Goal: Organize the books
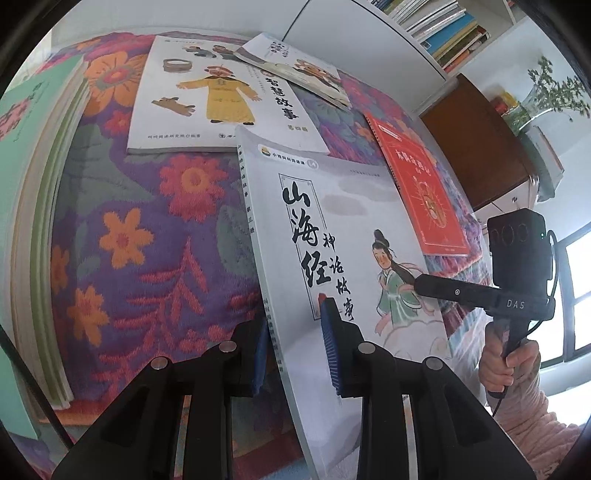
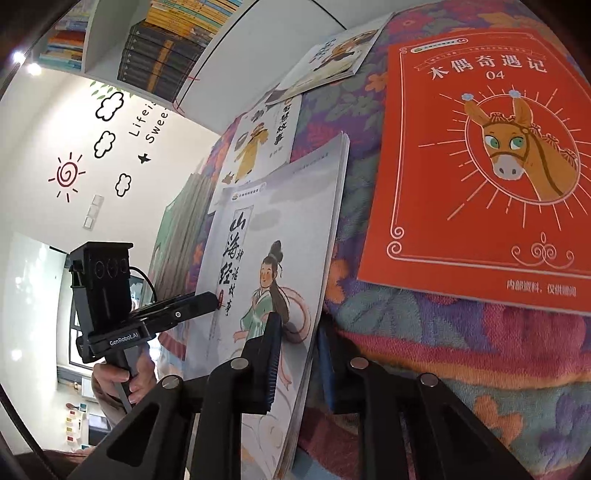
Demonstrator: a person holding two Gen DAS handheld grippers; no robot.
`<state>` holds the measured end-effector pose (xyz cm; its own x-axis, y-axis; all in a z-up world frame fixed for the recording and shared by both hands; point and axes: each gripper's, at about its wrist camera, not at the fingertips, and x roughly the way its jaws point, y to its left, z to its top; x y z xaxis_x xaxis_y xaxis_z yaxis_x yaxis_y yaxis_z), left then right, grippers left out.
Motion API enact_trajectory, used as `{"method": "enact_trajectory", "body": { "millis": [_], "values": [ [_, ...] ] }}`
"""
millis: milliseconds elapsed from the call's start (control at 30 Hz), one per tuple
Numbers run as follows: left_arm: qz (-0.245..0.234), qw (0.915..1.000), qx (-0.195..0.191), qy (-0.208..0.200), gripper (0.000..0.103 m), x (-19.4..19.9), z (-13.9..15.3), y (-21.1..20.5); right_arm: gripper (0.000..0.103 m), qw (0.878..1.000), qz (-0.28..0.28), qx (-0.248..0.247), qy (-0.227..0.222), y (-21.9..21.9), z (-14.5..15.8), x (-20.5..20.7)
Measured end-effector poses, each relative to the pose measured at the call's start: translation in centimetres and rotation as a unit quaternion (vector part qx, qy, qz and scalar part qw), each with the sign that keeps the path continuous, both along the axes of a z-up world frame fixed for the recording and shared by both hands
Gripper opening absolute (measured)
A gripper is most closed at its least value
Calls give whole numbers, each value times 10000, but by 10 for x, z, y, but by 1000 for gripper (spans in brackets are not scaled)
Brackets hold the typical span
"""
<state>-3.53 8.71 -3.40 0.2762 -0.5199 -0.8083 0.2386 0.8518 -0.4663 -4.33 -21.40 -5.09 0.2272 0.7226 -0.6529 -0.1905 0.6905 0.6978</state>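
A grey-white picture book point(image 1: 343, 236) with a long-haired figure on its cover is lifted and tilted above the flowered rug point(image 1: 147, 240). My left gripper point(image 1: 299, 350) is shut on its spine edge near the bottom. My right gripper point(image 2: 299, 350) is shut on its opposite page edge; the book also shows in the right wrist view point(image 2: 273, 258). A red donkey book point(image 2: 480, 166) lies flat on the rug to the right. A white book with a yellow-robed figure point(image 1: 218, 99) and a smaller book point(image 1: 295, 70) overlapping it lie farther away.
A stack of green-covered books point(image 1: 37, 206) lies at the left on the rug. A white bookshelf point(image 1: 436, 33) full of books stands behind. A brown cabinet point(image 1: 476, 144) with a plant vase point(image 1: 535, 99) is at the right.
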Motion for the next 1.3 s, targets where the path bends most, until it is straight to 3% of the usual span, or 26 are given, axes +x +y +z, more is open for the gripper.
{"method": "enact_trajectory", "body": {
  "millis": [133, 267, 367, 1300],
  "values": [
    [45, 9999, 138, -13, 26, 1, 2, -3, 17, 10000, 24, -27, -23, 0, 1, 1],
    [-120, 9936, 1060, -364, 28, -13, 16, -27, 18, 9994, 66, -285, -205, 8, 9, -2],
    [-214, 9888, 1387, -512, 28, -18, 23, -36, 18, 9983, 131, -451, -349, 13, 18, -8],
    [-357, 9859, 1116, -1199, 27, -58, 78, -12, 18, 9852, 498, -853, -1400, 58, 96, -58]
  ]
}}
